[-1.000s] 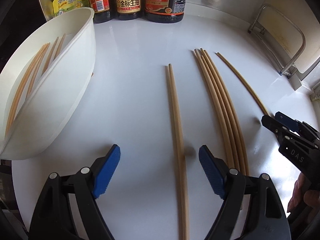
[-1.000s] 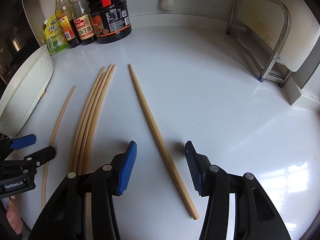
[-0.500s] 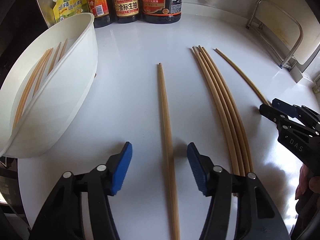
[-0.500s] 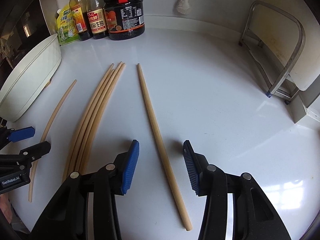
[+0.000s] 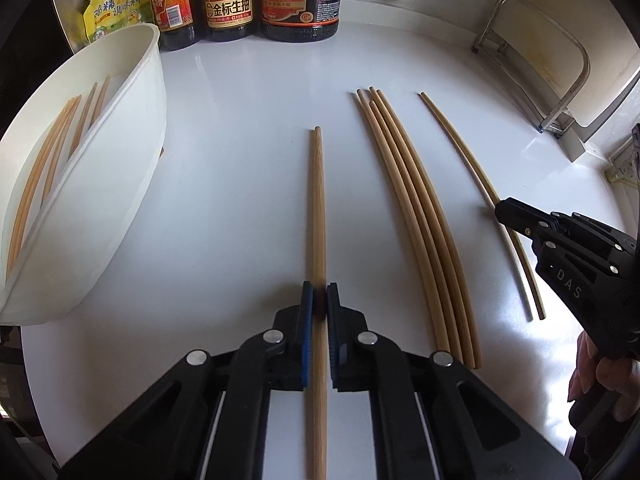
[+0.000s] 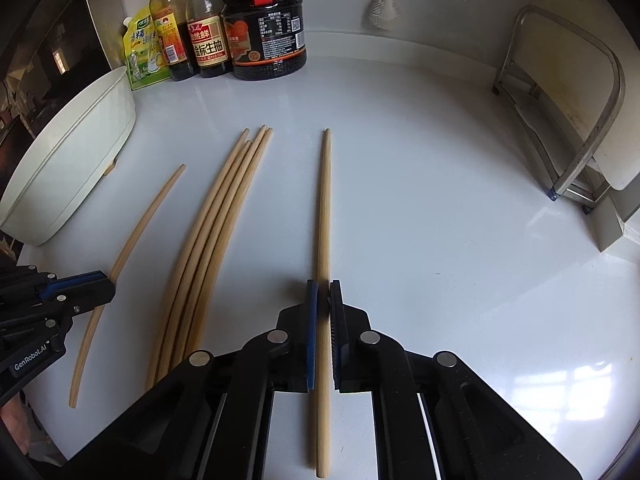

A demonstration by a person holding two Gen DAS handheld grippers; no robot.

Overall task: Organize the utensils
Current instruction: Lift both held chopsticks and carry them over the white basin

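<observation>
Chopsticks are the matter of this task, and they lie in several places on the white counter (image 5: 240, 168). Some are already inside the white tub (image 5: 132, 128) at the far left. A bundle of four (image 5: 408, 208) rests in the middle. One chopstick lies on each side of this bundle, and each of these two is now in a gripper.

In its own view, the left gripper (image 5: 319, 292) has just been closing, and its blue pads are now clenched on the left chopstick (image 5: 318, 208). The tip of this stick shows a fine line, so it may be two sticks lying together; I cannot tell for sure. The right gripper (image 6: 323, 288) has just been closing too, and it now grasps the right chopstick (image 6: 325, 208) in the same way. Both sticks seem to lie flat on the counter, not yet lifted.

The relation that matters is this. Each stick runs straight away from its camera, along the line of the fingers, so the pads press on its two sides. The grip is nearer to the thick near end, and the longer part points toward the sauce bottles (image 5: 228, 0) at the back. The tub stands to the left of both grippers, and its long side is roughly parallel with the sticks. The left hand is much nearer to it, with only bare counter between. The right hand is well apart from it and must pass over the bundle and past the left gripper. I judge that the left stick should go first.
</observation>
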